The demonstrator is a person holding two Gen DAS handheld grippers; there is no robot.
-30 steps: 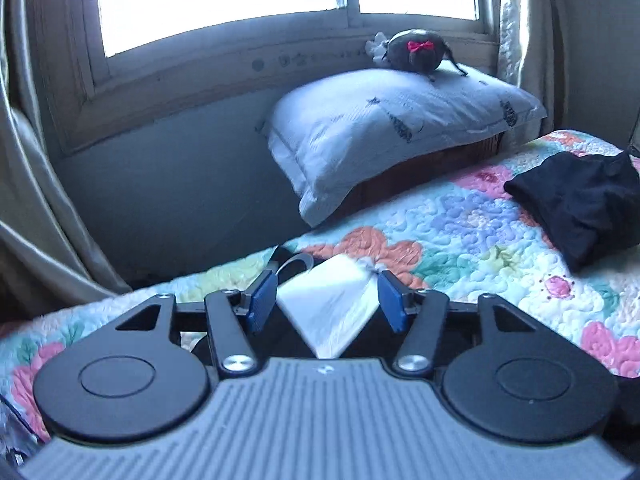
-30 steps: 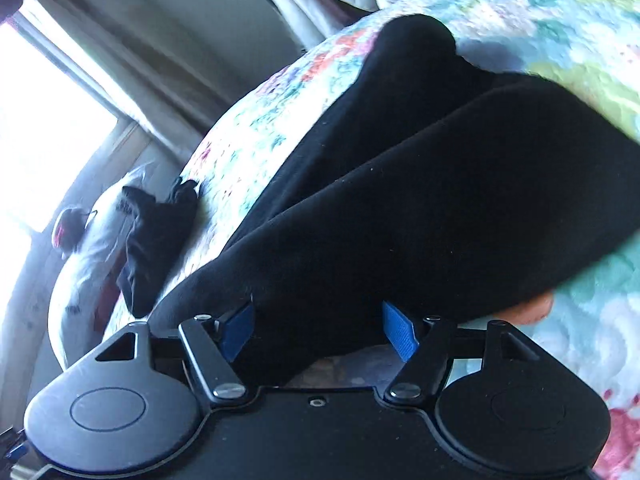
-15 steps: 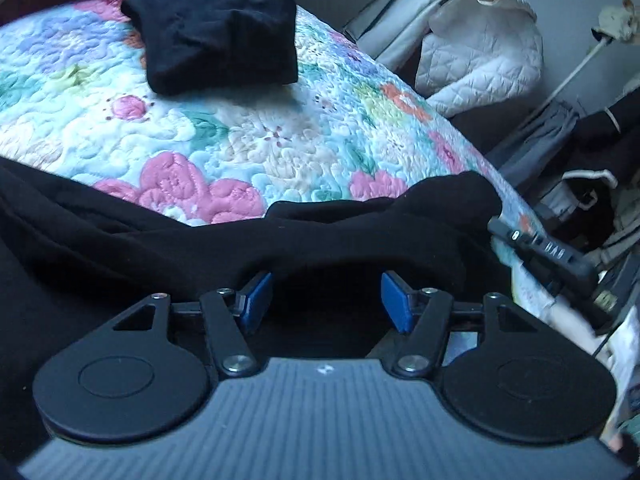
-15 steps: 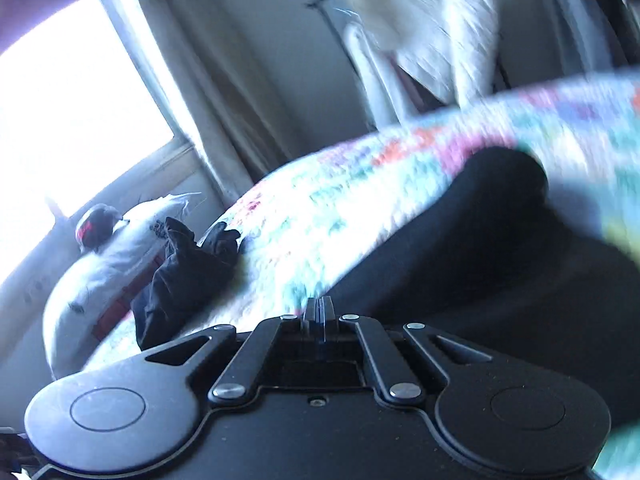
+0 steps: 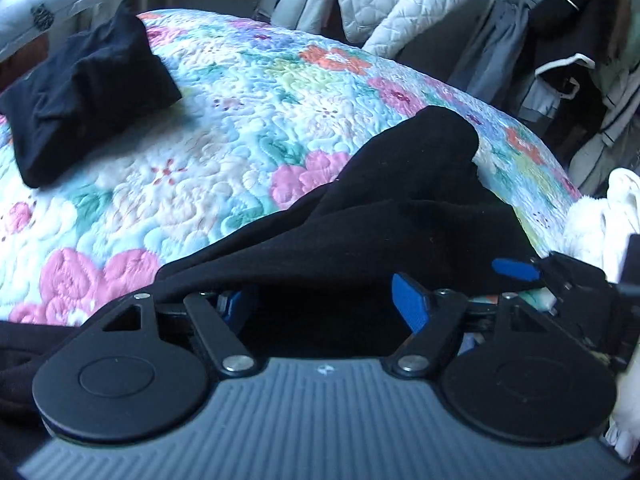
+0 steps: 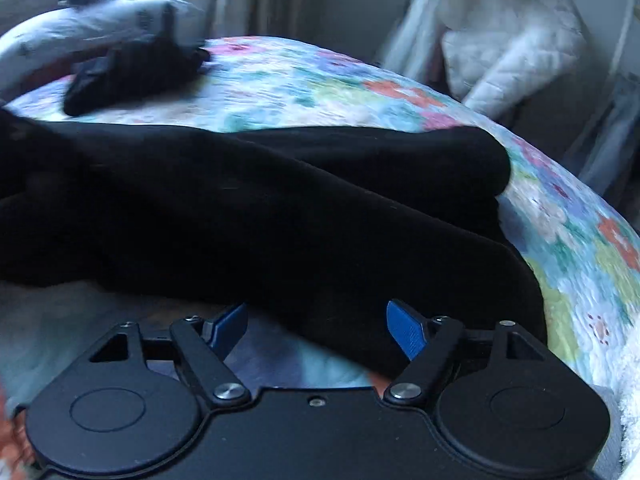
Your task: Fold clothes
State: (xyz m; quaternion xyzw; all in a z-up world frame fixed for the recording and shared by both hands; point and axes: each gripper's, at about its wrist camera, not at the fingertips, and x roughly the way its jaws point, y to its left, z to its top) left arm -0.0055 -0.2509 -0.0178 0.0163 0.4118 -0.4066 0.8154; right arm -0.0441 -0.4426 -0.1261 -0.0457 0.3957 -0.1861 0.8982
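Observation:
A large black garment (image 5: pixel 400 208) lies loosely spread over the floral quilt (image 5: pixel 240 100). My left gripper (image 5: pixel 324 304) sits at its near edge, jaws opening. Black fabric lies between the blue pads and drapes over the left pad, but the pads do not press on it. In the right wrist view the same black garment (image 6: pixel 280 208) stretches across the bed. My right gripper (image 6: pixel 316 326) is at its near hem with jaws opening wide; the hem lies between the pads, ungripped. A second black garment (image 5: pixel 84 92), folded, rests further back near the pillow (image 5: pixel 36 16).
A white quilted jacket (image 5: pixel 400 0) and dark clothes (image 5: pixel 560 60) hang beyond the far side of the bed. Something white and fluffy (image 5: pixel 600 216) lies at the right edge. The quilt (image 6: pixel 320 80) between the two black garments is bare.
The left view swung from the window and pillow over to the black garment, and its jaws widened. The right gripper went from open to shut and open again, and rolled upright.

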